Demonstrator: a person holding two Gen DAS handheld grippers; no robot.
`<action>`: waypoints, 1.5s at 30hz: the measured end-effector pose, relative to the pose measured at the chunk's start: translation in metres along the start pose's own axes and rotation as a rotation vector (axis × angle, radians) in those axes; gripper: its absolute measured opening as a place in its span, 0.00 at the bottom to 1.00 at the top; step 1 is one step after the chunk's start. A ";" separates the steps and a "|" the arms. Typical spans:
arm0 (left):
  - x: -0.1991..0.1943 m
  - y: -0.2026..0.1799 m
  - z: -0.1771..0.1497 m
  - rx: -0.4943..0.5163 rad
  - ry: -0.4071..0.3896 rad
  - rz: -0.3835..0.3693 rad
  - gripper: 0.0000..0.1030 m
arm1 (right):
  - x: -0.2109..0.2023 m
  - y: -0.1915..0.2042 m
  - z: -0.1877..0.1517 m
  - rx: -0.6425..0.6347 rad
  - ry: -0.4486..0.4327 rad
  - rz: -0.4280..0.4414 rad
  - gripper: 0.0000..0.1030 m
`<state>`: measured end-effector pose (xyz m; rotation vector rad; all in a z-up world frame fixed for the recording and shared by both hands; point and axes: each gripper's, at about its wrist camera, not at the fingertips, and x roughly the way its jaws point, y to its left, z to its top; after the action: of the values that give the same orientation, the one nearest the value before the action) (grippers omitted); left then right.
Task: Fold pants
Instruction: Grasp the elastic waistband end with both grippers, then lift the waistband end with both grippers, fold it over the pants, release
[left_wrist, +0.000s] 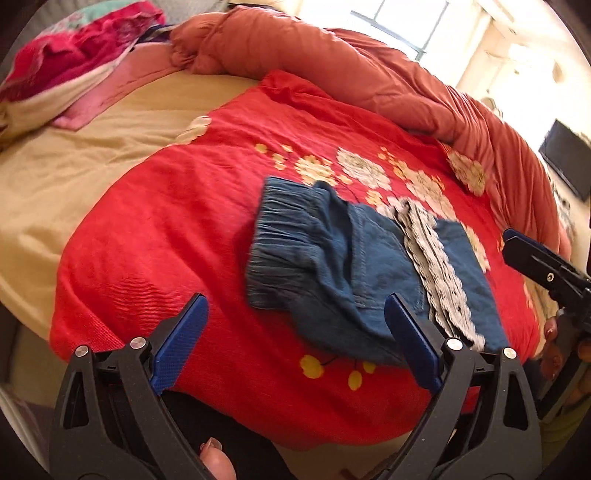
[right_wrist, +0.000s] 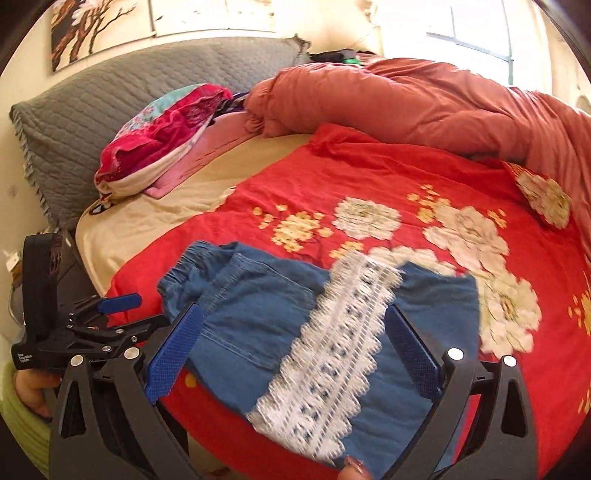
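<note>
Small blue denim pants (left_wrist: 332, 266) with an elastic waistband and a white lace trim band (left_wrist: 439, 266) lie folded on the red floral blanket (left_wrist: 177, 236). My left gripper (left_wrist: 295, 325) is open and empty, above the near edge of the pants. In the right wrist view the pants (right_wrist: 258, 306) and lace (right_wrist: 332, 354) lie just ahead of my right gripper (right_wrist: 295, 339), which is open and empty. The right gripper shows at the right edge of the left wrist view (left_wrist: 546, 266). The left gripper shows at the left of the right wrist view (right_wrist: 110, 310).
A rolled orange quilt (right_wrist: 424, 99) lies along the far side of the bed. A pink and floral bundle of cloth (right_wrist: 166, 136) rests by the grey quilted headboard (right_wrist: 92, 107). A beige sheet (left_wrist: 74, 162) covers the bed to the left. A window (left_wrist: 399, 26) is behind.
</note>
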<state>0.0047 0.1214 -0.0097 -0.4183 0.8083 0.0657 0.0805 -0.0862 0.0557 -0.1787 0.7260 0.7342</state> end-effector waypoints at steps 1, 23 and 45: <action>0.001 0.005 0.001 -0.022 0.001 -0.007 0.85 | 0.005 0.003 0.005 -0.011 0.006 0.011 0.95; 0.042 0.013 -0.006 -0.076 0.023 -0.036 0.50 | 0.173 0.080 0.067 -0.317 0.390 0.258 0.94; 0.019 0.014 -0.008 -0.197 -0.054 -0.227 0.70 | 0.134 0.033 0.070 -0.128 0.267 0.582 0.40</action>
<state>0.0095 0.1290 -0.0325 -0.6897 0.6993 -0.0546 0.1652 0.0391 0.0221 -0.1852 1.0022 1.3299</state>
